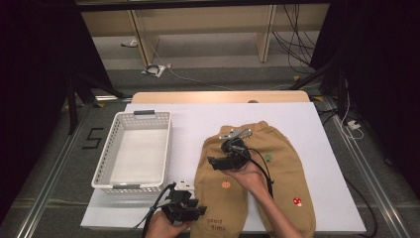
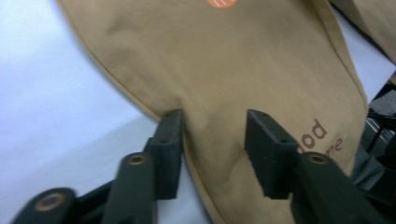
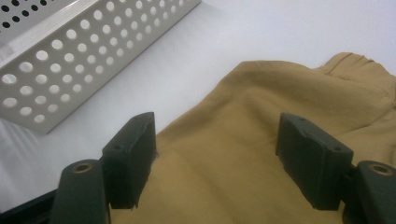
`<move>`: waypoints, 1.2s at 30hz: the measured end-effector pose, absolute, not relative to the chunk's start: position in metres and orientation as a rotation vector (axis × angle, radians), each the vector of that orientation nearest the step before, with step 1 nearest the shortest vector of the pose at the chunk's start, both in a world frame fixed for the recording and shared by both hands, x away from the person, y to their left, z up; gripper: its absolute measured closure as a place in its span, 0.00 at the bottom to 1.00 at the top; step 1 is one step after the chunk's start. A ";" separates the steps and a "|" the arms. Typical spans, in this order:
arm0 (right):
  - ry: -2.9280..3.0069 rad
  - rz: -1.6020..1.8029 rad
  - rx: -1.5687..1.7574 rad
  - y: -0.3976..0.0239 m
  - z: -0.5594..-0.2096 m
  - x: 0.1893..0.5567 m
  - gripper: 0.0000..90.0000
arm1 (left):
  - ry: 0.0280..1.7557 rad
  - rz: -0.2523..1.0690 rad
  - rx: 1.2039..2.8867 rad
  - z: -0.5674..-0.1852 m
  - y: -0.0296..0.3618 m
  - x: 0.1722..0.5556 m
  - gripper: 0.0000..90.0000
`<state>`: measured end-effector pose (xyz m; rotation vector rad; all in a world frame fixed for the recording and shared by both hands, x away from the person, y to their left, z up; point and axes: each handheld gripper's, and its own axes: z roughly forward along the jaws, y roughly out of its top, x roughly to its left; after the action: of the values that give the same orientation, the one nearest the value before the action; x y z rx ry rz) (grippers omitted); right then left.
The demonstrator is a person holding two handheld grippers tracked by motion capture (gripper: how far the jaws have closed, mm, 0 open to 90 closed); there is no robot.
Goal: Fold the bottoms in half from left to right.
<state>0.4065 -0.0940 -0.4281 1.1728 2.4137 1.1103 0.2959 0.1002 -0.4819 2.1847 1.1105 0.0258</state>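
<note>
Flat on white table sheet (image 1: 307, 129): soft tan cotton trousers (image 1: 282, 168) with small embroidered motifs, just right of rigid perforated white plastic basket (image 1: 111, 148). Left gripper (image 2: 212, 126) half-closed astride leg hem edge; right gripper (image 3: 217, 140) spread wide over waist fabric.

We see a white-topped table (image 1: 307, 124) whose wooden far edge (image 1: 218, 96) shows beyond the white. Behind it, grey floor (image 1: 208, 74) runs to pale wooden furniture legs (image 1: 141, 37), with loose cables (image 1: 292, 44) trailing. Black curtains (image 1: 34, 64) darken both sides, and metal rails (image 1: 49, 183) flank the table.
</note>
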 end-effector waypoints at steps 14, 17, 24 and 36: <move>2.440 1.070 1.215 -0.088 -0.432 0.410 0.37 | 1.055 0.027 2.136 -0.475 0.098 0.291 0.98; 2.449 1.071 1.221 -0.085 -0.433 0.412 0.37 | 1.035 0.039 2.127 -0.473 0.098 0.288 0.98; 2.487 1.036 1.239 -0.068 -0.439 0.413 0.37 | 1.006 0.039 2.124 -0.470 0.096 0.285 0.98; 2.525 0.975 1.273 -0.043 -0.455 0.421 0.39 | 0.982 0.047 2.117 -0.468 0.096 0.282 0.98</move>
<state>0.4210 -0.0433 -0.4546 1.2728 2.5251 0.9750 0.2822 0.0958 -0.4678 2.1165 0.9823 0.0474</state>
